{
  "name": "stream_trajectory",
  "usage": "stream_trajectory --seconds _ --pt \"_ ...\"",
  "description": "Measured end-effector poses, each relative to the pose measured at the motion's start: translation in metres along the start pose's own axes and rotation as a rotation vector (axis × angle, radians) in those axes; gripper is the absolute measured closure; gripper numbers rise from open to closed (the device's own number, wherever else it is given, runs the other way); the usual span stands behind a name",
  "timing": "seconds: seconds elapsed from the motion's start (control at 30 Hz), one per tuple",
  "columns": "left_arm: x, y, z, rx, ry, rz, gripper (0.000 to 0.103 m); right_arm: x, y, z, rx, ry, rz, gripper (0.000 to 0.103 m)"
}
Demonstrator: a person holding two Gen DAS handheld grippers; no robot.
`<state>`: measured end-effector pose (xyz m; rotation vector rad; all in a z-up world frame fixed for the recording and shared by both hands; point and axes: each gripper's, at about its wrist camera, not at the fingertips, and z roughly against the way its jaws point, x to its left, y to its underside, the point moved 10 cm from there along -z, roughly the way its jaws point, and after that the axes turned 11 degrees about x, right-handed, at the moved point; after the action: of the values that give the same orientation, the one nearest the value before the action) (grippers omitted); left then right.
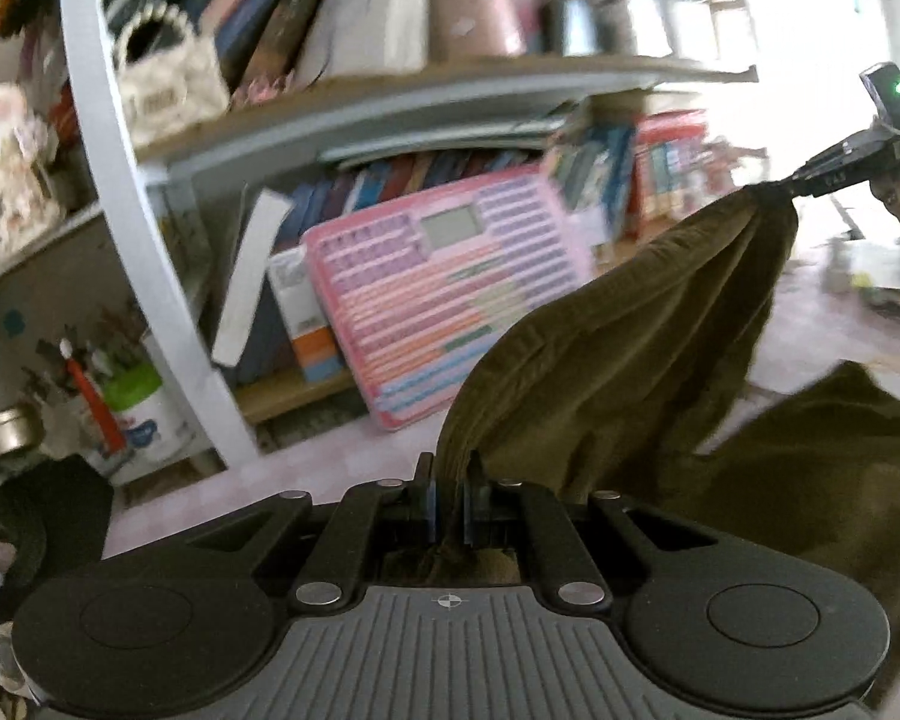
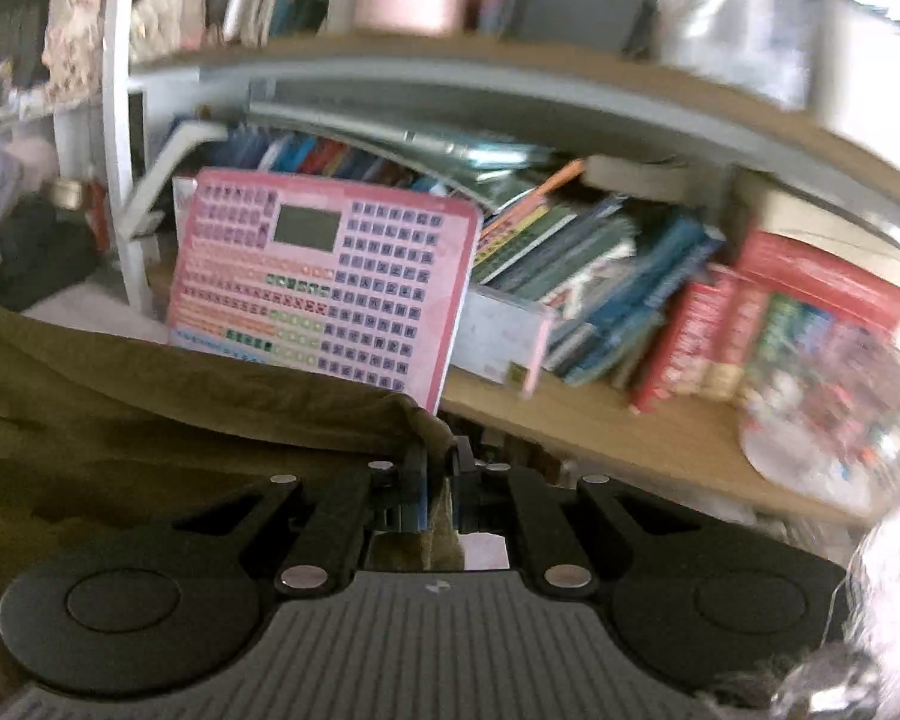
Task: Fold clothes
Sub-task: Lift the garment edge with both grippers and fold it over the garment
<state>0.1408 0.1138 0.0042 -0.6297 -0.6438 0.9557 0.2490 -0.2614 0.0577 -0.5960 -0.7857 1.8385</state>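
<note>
Plain olive-green cloth garment [image 1: 660,324]; pink plastic toy keyboard board [image 2: 324,288], purple key grid, grey screen; black-and-grey gripper [image 1: 449,480].

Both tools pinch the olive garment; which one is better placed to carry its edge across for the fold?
Neither clearly: left tool and right tool each clamp the olive garment, stretched between them.

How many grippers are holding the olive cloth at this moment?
2. The left gripper pinches the olive cloth at bottom centre; the right gripper clamps its far corner, upper right.
</note>
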Motion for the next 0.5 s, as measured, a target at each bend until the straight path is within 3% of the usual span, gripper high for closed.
stream_trajectory --seconds 0.13,0.3,0.33,0.4,0.5 --pt "-0.033 0.030 0.033 -0.008 0.051 -0.040 0.095 0.013 0.071 0.062 0.010 0.022 -0.062 0.097" --pt "-0.070 0.090 0.036 0.108 0.087 -0.008 0.087 0.030 0.185 0.092 0.167 0.064 -0.206 0.093" --pt "-0.074 0.101 0.035 0.132 0.086 0.011 0.086 0.033 0.207 0.093 0.211 0.091 -0.235 0.089" --pt "-0.076 0.120 0.038 0.172 0.104 0.084 0.083 0.038 0.245 0.096 0.283 0.136 -0.296 0.071" --pt "-0.069 0.138 0.053 0.178 0.132 0.253 0.068 0.048 0.277 0.111 0.314 0.141 -0.423 0.060"
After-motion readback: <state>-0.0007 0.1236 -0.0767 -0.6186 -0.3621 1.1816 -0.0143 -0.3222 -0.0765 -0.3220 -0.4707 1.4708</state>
